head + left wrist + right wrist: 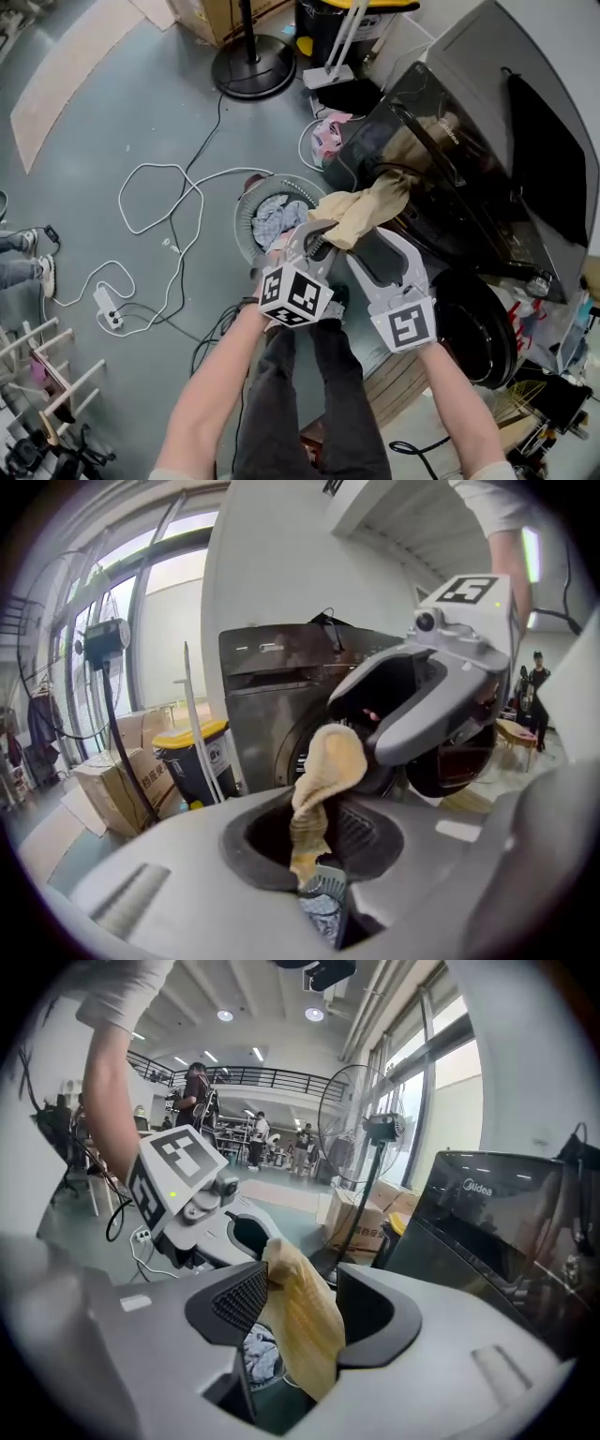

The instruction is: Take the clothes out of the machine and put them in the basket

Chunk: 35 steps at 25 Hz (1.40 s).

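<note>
Head view: your left gripper (314,242) and right gripper (370,246) share one beige cloth (370,208). It is out of the machine (469,122) on the right and hangs just right of the basket (246,214), which holds other laundry.

Left gripper view: the jaws are pinched on the cloth's lower end.

Right gripper view: the jaws stand apart, with the cloth loose between them.

You're at the drop. Next, likely carry the cloth left over the basket and release your left grip.
</note>
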{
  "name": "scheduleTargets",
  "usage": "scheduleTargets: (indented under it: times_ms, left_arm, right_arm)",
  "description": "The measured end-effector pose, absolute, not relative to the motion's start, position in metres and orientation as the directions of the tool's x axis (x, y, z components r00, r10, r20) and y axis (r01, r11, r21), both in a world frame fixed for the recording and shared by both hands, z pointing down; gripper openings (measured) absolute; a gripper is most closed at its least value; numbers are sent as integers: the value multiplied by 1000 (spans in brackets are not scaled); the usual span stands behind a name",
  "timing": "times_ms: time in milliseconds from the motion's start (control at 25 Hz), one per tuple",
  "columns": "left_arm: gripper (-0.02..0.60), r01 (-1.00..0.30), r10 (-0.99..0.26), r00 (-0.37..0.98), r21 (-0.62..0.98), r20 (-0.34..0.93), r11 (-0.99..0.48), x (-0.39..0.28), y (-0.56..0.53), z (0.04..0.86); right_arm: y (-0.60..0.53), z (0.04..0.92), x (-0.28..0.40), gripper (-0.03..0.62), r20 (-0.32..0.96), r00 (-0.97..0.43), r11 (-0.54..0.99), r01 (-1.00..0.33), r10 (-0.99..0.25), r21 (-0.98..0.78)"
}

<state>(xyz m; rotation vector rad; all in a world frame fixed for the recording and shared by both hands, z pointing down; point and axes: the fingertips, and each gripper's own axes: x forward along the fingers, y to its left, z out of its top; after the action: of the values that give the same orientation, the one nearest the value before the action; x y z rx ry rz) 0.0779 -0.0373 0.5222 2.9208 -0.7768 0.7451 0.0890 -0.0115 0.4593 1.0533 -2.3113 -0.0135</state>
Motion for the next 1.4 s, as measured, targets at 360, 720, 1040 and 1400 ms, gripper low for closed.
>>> scheduleTargets:
  times_ms: [360, 720, 1040, 1400]
  left_arm:
    - [106, -539, -525, 725, -108, 446, -835, 30, -44, 495]
    - [106, -567, -550, 685, -124, 477, -814, -34, -30, 457]
    - [106, -565, -585, 647, -208, 490, -799, -95, -4, 417]
    - [106, -590, -632, 591, -266, 502, -763, -144, 28, 399]
  right_arm:
    - [-5, 596, 155, 292, 774, -281, 692, -673, -567, 263]
    - [-47, 650, 160, 334, 848, -105, 676, -657, -519, 333]
    - [-64, 690, 112, 333, 877, -69, 694, -642, -475, 325]
    - [-94, 700, 69, 210, 841, -119, 653, -691, -527, 311]
